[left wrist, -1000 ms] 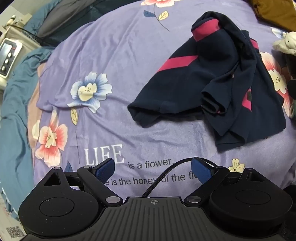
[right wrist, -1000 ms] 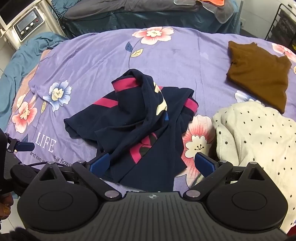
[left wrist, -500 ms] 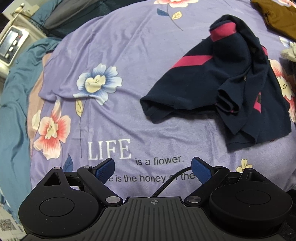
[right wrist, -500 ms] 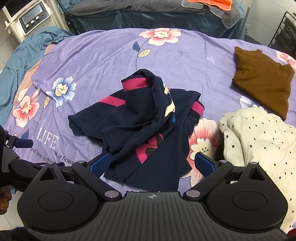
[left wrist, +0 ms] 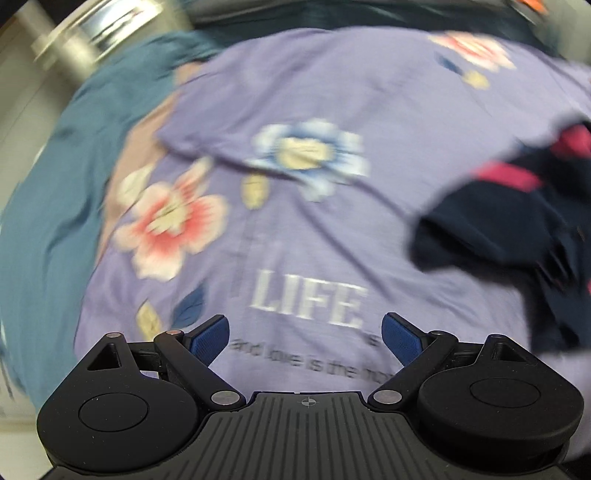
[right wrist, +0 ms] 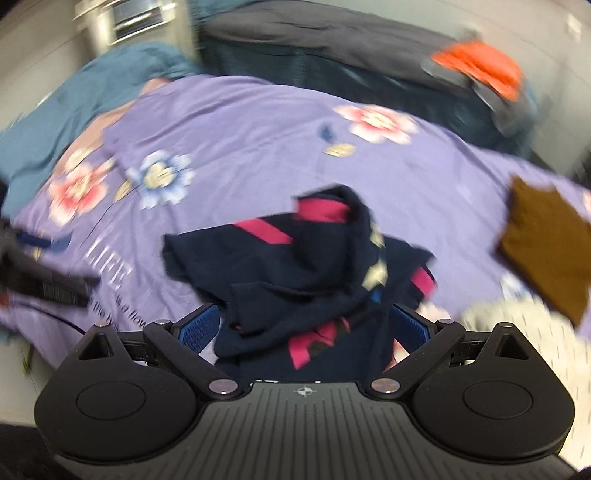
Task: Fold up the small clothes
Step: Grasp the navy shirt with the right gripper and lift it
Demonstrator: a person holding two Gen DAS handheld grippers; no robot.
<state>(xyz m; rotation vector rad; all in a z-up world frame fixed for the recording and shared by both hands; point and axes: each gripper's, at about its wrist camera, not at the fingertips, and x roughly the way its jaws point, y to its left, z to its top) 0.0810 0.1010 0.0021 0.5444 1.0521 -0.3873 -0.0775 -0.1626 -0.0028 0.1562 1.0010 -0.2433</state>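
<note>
A crumpled navy garment with pink stripes (right wrist: 306, 266) lies on the purple flowered sheet (right wrist: 240, 147). My right gripper (right wrist: 306, 328) is open, and the garment's near edge lies between its blue fingers. In the left wrist view the garment (left wrist: 509, 225) is at the right edge. My left gripper (left wrist: 306, 339) is open and empty over the sheet's "LIFE" print (left wrist: 310, 302), apart from the garment. It also shows blurred in the right wrist view (right wrist: 44, 269) at the left. Both views are motion-blurred.
A folded brown garment (right wrist: 543, 251) lies at the right, a white dotted garment (right wrist: 524, 332) below it. A teal blanket (left wrist: 44, 192) borders the sheet's left side. An orange and grey item (right wrist: 484, 70) lies at the far back. A white device (right wrist: 129, 18) stands back left.
My left gripper has swung left, so the garment slid to the right edge of its view. My right gripper has moved forward and down until the garment's edge lies between its fingers.
</note>
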